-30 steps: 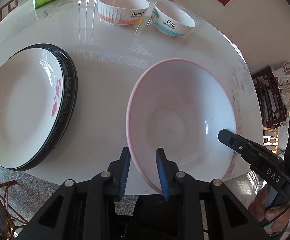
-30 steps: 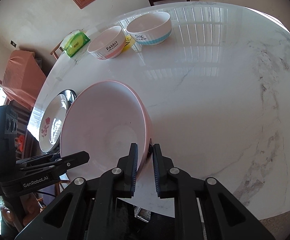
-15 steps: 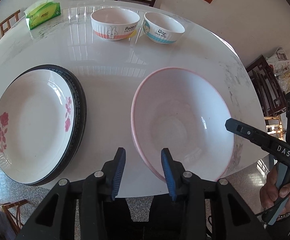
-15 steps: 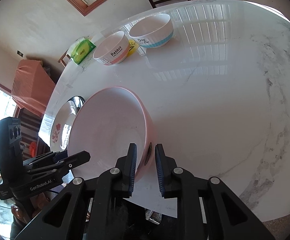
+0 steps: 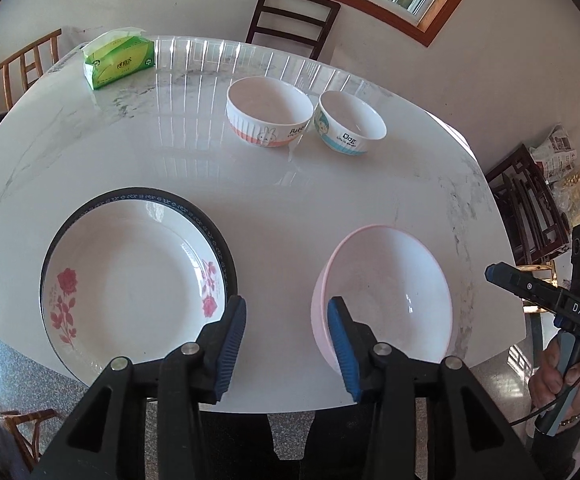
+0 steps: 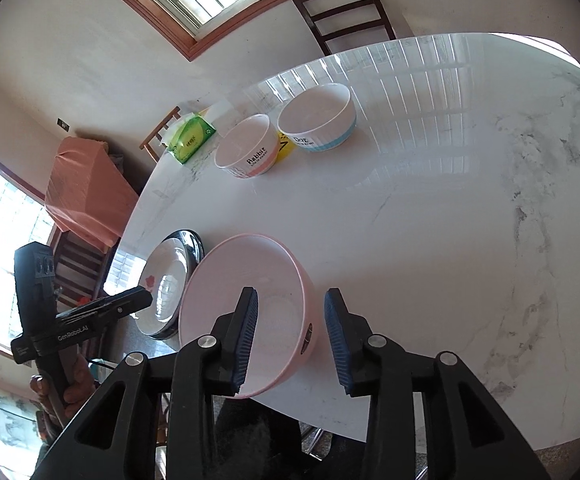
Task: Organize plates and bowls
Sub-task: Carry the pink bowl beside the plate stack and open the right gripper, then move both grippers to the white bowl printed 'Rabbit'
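Observation:
A wide pink bowl point(image 5: 385, 292) point(image 6: 230, 280) rests on the white marble table point(image 5: 290, 208) near its front edge. My left gripper point(image 5: 286, 344) hovers over the bowl's left rim. Its jaws are opening and no pad touches the rim. My right gripper point(image 6: 291, 336) hangs above the bowl's right rim, which shows in the gap. Its jaws are also opening and stand clear of it. Left of the bowl lies a white rose plate point(image 5: 130, 292) stacked on a dark-rimmed plate. A Rabbit bowl point(image 5: 268, 112) and a Dog bowl point(image 5: 349, 122) stand side by side at the back.
A green tissue pack point(image 5: 120, 60) lies at the far left of the table. Chairs point(image 5: 290, 20) stand around it. A hand holds the right gripper point(image 5: 497, 274) beyond the table's right edge, and the left gripper point(image 6: 142, 296) shows beside the plates.
Both grippers have let go of the pink bowl's rim, opened wider and risen back from it. The bowl now lies flat on the table.

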`<state>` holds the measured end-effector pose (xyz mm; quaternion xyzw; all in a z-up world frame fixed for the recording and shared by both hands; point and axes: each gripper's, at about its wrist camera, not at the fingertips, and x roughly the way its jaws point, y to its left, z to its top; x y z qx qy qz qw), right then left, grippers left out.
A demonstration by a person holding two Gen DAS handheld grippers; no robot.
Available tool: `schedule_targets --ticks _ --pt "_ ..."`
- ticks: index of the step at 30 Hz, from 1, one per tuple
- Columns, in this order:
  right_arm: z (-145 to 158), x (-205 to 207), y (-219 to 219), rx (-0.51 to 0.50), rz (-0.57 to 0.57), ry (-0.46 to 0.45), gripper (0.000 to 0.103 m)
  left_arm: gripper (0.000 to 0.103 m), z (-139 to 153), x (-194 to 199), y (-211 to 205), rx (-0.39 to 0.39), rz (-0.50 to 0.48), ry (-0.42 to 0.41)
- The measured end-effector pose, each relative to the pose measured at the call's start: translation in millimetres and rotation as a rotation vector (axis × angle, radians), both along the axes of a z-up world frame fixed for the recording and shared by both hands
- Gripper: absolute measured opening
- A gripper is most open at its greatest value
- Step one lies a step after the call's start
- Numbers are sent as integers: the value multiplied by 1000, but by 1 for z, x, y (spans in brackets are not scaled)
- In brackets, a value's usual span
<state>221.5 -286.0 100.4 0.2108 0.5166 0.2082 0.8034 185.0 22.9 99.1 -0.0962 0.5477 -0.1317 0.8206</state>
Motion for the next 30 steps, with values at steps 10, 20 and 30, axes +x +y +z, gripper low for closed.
schedule_targets --ticks 10,20,30 --pt "4 45 36 38 30 82 34 43 4 58 18 -2 49 1" --pt "0 113 78 6 31 125 35 43 -1 142 28 -23 54 7" --pt "-24 184 112 -36 -20 175 34 43 -36 222 15 21 23 41"
